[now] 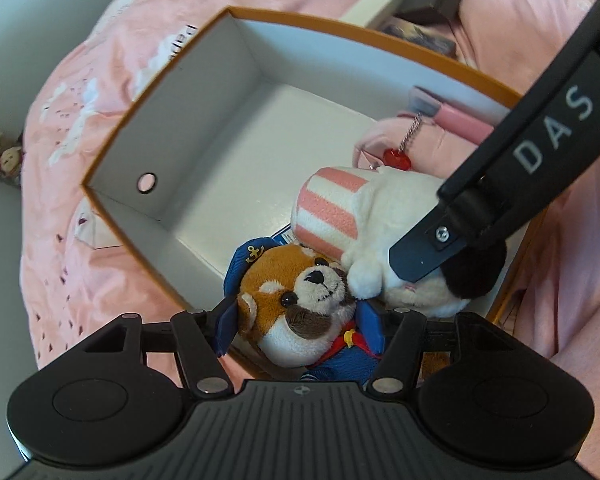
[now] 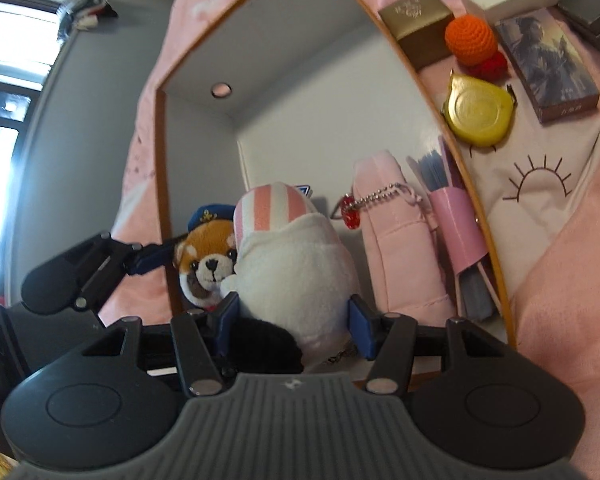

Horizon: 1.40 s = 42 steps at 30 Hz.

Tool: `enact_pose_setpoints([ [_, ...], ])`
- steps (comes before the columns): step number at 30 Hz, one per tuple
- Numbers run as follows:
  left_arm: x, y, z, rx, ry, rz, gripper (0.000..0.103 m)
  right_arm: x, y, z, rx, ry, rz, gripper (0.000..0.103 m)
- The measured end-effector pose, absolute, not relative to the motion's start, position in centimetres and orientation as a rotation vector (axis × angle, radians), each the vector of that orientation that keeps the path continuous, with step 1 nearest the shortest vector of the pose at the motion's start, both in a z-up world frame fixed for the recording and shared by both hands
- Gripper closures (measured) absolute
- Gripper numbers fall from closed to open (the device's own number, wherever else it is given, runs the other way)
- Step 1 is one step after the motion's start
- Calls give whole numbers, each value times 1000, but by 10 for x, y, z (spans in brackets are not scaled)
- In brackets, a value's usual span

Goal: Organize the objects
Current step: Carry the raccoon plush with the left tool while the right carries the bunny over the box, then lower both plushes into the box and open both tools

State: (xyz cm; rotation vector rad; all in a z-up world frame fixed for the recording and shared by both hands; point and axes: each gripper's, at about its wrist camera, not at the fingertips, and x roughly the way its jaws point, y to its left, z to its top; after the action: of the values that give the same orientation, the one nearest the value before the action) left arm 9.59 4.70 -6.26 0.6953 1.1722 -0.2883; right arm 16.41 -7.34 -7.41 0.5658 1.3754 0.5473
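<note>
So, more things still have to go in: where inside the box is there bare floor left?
The far half of the box floor is bare, out to the end wall with the round hole. The near end is crowded: red panda plush, white plush, pink pouch along the right wall.

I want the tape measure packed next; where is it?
In the right wrist view, the yellow tape measure lies on the pink bedding outside the box's right wall, below the orange ball.

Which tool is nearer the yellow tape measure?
Right. The right tool straddles the white plush inside the box, nearer the tape measure outside; the left tool is at the red panda plush.
</note>
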Motion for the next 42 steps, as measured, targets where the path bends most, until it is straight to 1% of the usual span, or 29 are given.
enact_pose_setpoints([
  [7, 97, 58, -68, 677, 1208, -375, 27, 171, -62, -83, 509, 1437, 535, 43],
  [10, 97, 64, -67, 658, 1208, -397, 27, 172, -58, -82, 467, 1441, 548, 41],
  [15, 90, 69, -64, 654, 1211, -474, 27, 175, -52, -79, 416, 1449, 567, 42],
  [17, 89, 72, -61, 639, 1226, -492, 27, 176, -51, -75, 400, 1445, 583, 38],
  [18, 89, 74, -59, 626, 1226, -494, 27, 176, -50, -72, 388, 1435, 590, 38],
  [21, 89, 81, -49, 567, 1227, -507, 31, 177, -49, -60, 342, 1395, 625, 39],
  [23, 91, 87, -41, 535, 1212, -508, 31, 179, -44, -51, 286, 1356, 661, 43],
  [24, 93, 90, -38, 525, 1200, -500, 31, 179, -41, -48, 248, 1333, 679, 44],
  [25, 97, 92, -36, 517, 1191, -487, 32, 181, -36, -44, 207, 1312, 695, 44],
  [26, 99, 92, -35, 512, 1185, -475, 36, 183, -32, -42, 167, 1297, 715, 45],
  [28, 108, 93, -36, 522, 1185, -469, 39, 185, -20, -42, 88, 1286, 750, 49],
  [29, 116, 91, -37, 534, 1186, -469, 41, 180, -17, -46, 40, 1280, 769, 49],
  [32, 126, 90, -50, 566, 1205, -446, 47, 175, -2, -53, -83, 1271, 804, 49],
  [33, 128, 90, -53, 576, 1204, -446, 47, 172, 0, -55, -106, 1264, 810, 49],
  [34, 129, 90, -55, 583, 1203, -451, 47, 169, 0, -55, -134, 1253, 811, 46],
  [35, 130, 90, -56, 589, 1197, -459, 47, 168, 3, -57, -159, 1240, 809, 40],
  [38, 136, 87, -63, 593, 1212, -476, 48, 173, 9, -68, -187, 1244, 810, 37],
  [39, 138, 85, -67, 605, 1219, -480, 50, 175, 7, -72, -185, 1249, 801, 38],
  [40, 139, 83, -71, 617, 1229, -477, 53, 179, 3, -75, -163, 1257, 789, 41],
  [42, 139, 82, -73, 631, 1236, -473, 54, 193, -13, -83, -44, 1296, 775, 44],
])
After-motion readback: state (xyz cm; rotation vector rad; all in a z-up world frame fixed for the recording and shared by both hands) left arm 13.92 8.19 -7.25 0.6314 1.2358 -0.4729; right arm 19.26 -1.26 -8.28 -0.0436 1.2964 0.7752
